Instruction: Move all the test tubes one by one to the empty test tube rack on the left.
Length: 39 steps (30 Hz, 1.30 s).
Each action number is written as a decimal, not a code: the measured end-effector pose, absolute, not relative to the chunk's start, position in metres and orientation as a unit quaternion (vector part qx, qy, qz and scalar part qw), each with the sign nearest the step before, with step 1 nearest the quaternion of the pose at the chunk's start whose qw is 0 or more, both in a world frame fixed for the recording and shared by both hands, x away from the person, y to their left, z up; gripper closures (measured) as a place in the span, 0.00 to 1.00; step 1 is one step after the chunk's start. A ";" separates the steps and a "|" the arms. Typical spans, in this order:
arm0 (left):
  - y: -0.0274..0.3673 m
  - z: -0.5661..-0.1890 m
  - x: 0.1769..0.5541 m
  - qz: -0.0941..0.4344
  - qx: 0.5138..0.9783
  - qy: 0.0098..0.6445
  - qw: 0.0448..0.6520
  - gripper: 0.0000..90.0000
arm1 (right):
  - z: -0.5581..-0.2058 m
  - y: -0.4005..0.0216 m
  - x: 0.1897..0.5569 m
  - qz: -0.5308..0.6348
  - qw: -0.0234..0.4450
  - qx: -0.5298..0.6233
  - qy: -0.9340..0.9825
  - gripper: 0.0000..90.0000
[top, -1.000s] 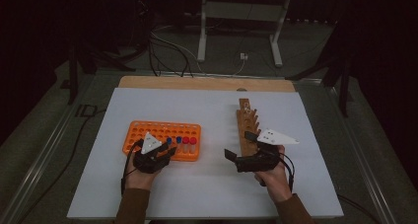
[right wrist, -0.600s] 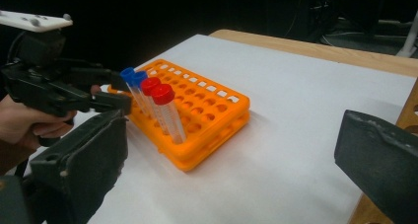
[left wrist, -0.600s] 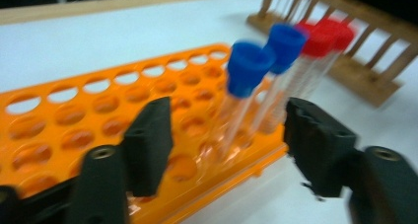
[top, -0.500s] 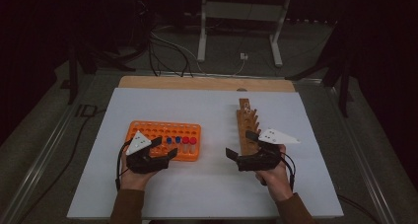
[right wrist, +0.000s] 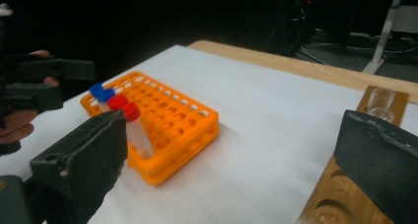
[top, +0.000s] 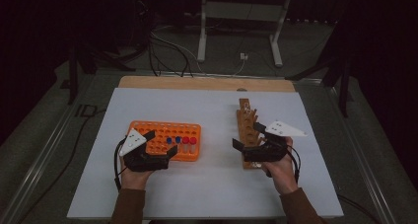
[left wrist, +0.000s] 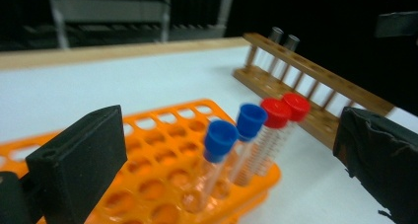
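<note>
An orange tube rack (top: 148, 135) lies left of centre on the white table. Two blue-capped tubes (left wrist: 220, 137) and two red-capped tubes (left wrist: 276, 113) stand upright in its near right corner. My left gripper (top: 161, 143) hovers at the rack's front edge. Its jaws have just been opening and now stand wide, nothing pressed between them; the blue-capped tubes rise ahead between them in the left gripper view. A wooden rack (top: 245, 118) lies to the right with clear tubes (left wrist: 276, 34) at its far end. My right gripper (top: 247, 135) is open over that rack's near end, holding nothing.
The white sheet (top: 212, 110) covers a wooden tabletop whose back edge (top: 197, 82) shows bare. Cables and a metal stand (top: 236, 31) lie on the dark floor beyond. In the right gripper view the left hand and its gripper (right wrist: 44, 81) sit past the orange rack (right wrist: 167, 120).
The left gripper's jaws have spread from nearly shut to wide open, and the hand has drawn slightly left and up from the rack. The right hand has stayed put.
</note>
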<state>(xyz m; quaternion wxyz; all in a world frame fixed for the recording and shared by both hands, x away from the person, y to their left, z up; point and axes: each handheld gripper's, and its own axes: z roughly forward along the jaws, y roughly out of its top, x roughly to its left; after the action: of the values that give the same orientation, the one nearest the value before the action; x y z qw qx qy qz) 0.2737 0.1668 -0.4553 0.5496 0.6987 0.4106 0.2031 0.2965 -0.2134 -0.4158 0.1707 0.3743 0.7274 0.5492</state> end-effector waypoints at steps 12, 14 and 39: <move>0.166 -0.453 0.271 0.204 0.690 0.414 0.558 0.01 | -0.418 -0.225 0.335 0.529 0.203 0.400 0.720 0.01; 0.166 -0.453 0.271 0.203 0.689 0.415 0.559 0.01 | -0.420 -0.228 0.343 0.521 0.204 0.412 0.720 0.01; 0.162 -0.458 0.274 0.194 0.691 0.419 0.556 0.01 | -0.449 -0.222 0.399 0.417 0.249 0.454 0.747 0.63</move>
<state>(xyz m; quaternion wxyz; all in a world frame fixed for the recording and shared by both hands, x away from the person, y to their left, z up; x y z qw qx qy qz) 0.2736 0.1619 -0.4580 0.5564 0.6911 0.4187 0.1938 0.3987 -0.2221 -0.4490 0.2490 0.4538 0.7470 0.4173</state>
